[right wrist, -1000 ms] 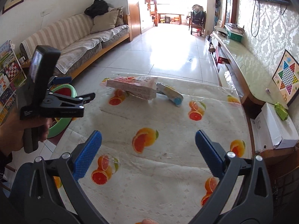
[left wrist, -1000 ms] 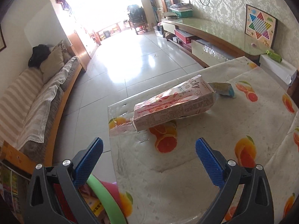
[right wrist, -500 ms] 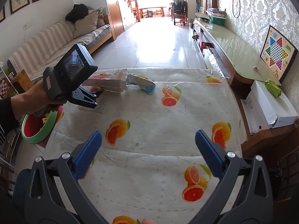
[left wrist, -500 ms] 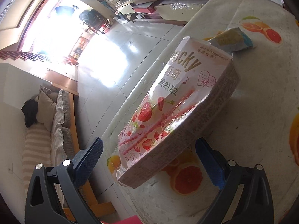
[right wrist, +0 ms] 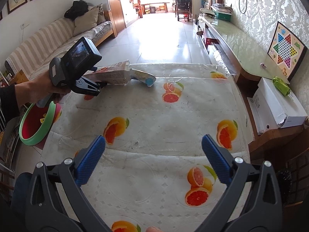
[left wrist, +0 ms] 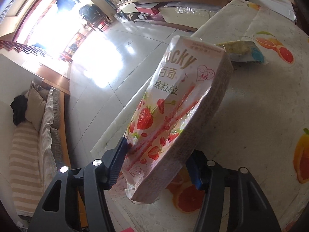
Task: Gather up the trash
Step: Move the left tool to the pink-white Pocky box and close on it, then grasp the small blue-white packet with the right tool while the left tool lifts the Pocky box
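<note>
A second ago wide and short of it, the left tongs [left wrist: 157, 164] are now closing on the box [left wrist: 173, 119] at the counter [right wrist: 154, 116] edge, while the right tongs [right wrist: 153, 160] hover released over the cloth

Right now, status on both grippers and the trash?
Left gripper closing on the strawberry Pocky box, box between the jaws. Right gripper open, empty, over the tablecloth. Blue-ended snack wrapper lies against the box. Nothing blocking.
</note>
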A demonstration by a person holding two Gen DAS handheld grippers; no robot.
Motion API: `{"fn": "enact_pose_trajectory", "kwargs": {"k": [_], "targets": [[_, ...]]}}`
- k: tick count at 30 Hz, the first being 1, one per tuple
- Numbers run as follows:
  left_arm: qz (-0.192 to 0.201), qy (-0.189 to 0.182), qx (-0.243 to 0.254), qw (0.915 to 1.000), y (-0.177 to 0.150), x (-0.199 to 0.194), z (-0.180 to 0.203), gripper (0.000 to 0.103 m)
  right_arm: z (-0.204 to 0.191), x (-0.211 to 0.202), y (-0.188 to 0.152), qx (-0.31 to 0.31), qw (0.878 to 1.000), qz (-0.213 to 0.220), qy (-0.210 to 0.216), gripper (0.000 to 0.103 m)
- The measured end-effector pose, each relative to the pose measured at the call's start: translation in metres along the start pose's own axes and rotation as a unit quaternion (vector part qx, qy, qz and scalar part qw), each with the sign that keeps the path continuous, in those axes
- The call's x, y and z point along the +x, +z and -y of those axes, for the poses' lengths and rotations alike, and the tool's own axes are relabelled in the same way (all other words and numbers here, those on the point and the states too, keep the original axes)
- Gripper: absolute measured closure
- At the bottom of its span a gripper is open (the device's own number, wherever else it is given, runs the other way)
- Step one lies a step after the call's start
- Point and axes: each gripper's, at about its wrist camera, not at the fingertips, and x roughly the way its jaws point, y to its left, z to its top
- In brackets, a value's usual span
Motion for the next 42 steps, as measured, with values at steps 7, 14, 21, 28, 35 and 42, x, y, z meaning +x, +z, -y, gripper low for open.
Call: {"fn": "enact_pose_trajectory", "kwargs": {"k": [7,14,21,28,35,42], "targets": [[0.023,-0.020,-0.078,0.9965,-0.031,-0.036,-0.012,0.062,-0.010,0.004,0.010,-0.017,1.000,0.007,0.001,0.005],[0.049,-0.049,-0.150,0.9863,-0.078,-0.086,-0.012,0.063,-0.024,0.033,0.040,-0.065,0.998,0.020,-0.008,0.005],[0.087,-0.078,-0.231,0.9659,-0.121,-0.148,-0.012,0.063,-0.053,0.091,0.081,-0.141,0.990,0.019,-0.012,0.005],[0.099,-0.088,-0.297,0.9455,-0.162,-0.174,-0.010,0.063,-0.071,0.165,0.108,-0.189,0.981,-0.020,-0.040,0.005],[0.090,-0.092,-0.324,0.9373,-0.188,-0.173,-0.007,0.062,-0.063,0.209,0.126,-0.179,0.981,-0.056,-0.045,0.016],[0.088,-0.097,-0.339,0.9317,-0.199,-0.173,-0.009,0.062,-0.059,0.225,0.123,-0.172,0.980,-0.097,-0.034,0.064]]}}
